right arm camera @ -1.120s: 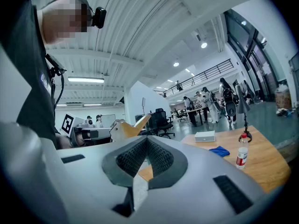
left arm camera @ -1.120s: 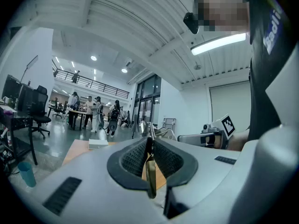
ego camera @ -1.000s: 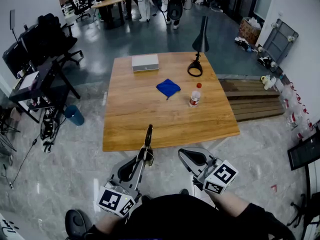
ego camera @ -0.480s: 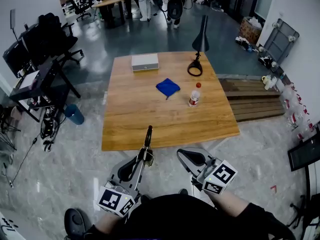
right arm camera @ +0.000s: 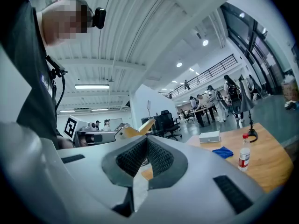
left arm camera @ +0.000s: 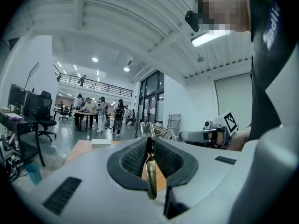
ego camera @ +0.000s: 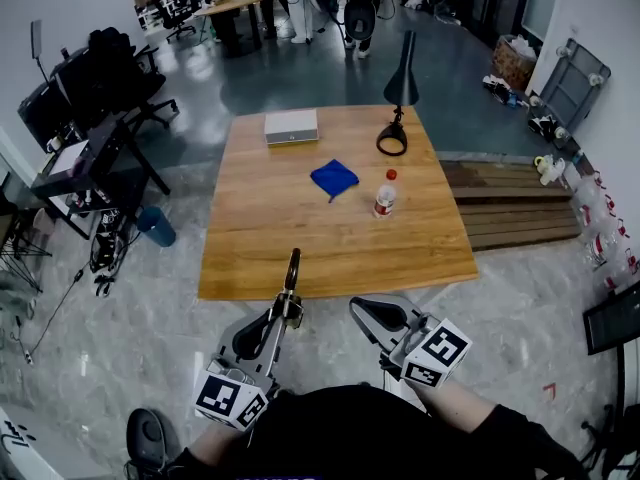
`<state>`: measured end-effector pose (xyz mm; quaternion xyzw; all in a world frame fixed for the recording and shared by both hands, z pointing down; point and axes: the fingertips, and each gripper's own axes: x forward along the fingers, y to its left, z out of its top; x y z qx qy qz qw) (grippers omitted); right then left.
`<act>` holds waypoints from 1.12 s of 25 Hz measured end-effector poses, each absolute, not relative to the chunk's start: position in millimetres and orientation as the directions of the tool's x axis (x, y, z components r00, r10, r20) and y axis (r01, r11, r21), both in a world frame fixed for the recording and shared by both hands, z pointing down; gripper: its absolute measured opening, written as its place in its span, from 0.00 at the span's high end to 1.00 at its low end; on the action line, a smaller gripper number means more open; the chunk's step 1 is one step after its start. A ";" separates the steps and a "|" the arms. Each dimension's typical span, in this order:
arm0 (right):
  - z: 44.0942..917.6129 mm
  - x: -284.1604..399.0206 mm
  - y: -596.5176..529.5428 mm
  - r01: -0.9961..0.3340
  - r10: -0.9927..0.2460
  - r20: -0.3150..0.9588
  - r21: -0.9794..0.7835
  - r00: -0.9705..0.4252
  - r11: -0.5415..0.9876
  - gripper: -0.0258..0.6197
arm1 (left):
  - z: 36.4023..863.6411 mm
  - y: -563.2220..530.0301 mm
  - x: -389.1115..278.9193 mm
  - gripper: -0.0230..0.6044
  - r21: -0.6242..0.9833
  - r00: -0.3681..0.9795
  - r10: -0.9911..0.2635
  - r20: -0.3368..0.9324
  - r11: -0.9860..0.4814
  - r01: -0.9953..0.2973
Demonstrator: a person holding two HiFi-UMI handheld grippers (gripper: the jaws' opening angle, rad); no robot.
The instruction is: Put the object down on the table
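Observation:
My left gripper (ego camera: 286, 311) is shut on a long thin utensil (ego camera: 292, 272), brass-coloured with a dark end, which sticks out forward over the near edge of the wooden table (ego camera: 300, 238). In the left gripper view the utensil (left arm camera: 150, 171) runs edge-on between the closed pads of the gripper (left arm camera: 149, 141). The right gripper view shows its yellowish end (right arm camera: 142, 124) at the left. My right gripper (ego camera: 366, 309) hangs just short of the table's near edge, jaws together with nothing in them (right arm camera: 146, 141).
On the table lie a blue cloth (ego camera: 334, 178), a small bottle with a red cap (ego camera: 384, 196), a white box (ego camera: 291, 125) and a black desk lamp (ego camera: 400, 86). A wooden platform (ego camera: 510, 213) lies right of the table. Office chairs (ego camera: 100, 78) stand at the left.
The head view has shifted a little, so the table sits slightly farther left. Both grippers keep their places and the utensil stays gripped.

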<state>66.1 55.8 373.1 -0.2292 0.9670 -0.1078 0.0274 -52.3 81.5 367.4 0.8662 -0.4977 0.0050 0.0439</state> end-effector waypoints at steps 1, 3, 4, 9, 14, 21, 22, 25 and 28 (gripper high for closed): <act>374.0 71.4 54.5 -0.429 -0.441 -0.006 -0.223 -0.897 0.875 0.95 | 368.6 80.4 -46.9 0.89 0.065 0.498 -0.865 0.053 -0.495 -0.867; 377.6 81.3 52.8 -0.412 -0.425 -0.008 -0.228 -0.905 0.882 0.95 | 371.2 79.0 -37.8 0.89 0.056 0.481 -0.875 0.059 -0.478 -0.877; 379.7 86.0 52.1 -0.404 -0.417 -0.008 -0.232 -0.909 0.885 0.95 | 371.5 78.4 -34.1 0.89 0.055 0.468 -0.882 0.063 -0.465 -0.884; 389.1 105.5 45.6 -0.383 -0.396 0.000 -0.252 -0.918 0.889 0.95 | 378.4 71.5 -23.3 0.89 0.056 0.420 -0.903 0.090 -0.417 -0.907; 394.6 110.4 26.7 -0.401 -0.412 0.012 -0.260 -0.911 0.878 0.95 | 385.1 47.9 -24.1 0.89 0.046 0.421 -0.902 0.099 -0.419 -0.907; 401.9 79.3 -12.3 -0.453 -0.456 0.053 -0.258 -0.888 0.853 0.95 | 397.6 -4.1 -58.0 0.89 0.034 0.461 -0.882 0.097 -0.460 -0.888; 403.5 72.8 -18.2 -0.462 -0.463 0.061 -0.259 -0.884 0.849 0.95 | 400.8 -11.6 -65.2 0.89 0.031 0.466 -0.879 0.101 -0.465 -0.885; 406.8 48.3 -38.9 -0.489 -0.485 0.083 -0.254 -0.871 0.834 0.95 | 412.1 -34.5 -90.1 0.89 0.013 0.489 -0.864 0.118 -0.491 -0.871; 404.3 17.4 -61.7 -0.523 -0.515 0.100 -0.243 -0.851 0.817 0.95 | 423.8 -58.5 -122.9 0.89 0.009 0.513 -0.847 0.141 -0.517 -0.856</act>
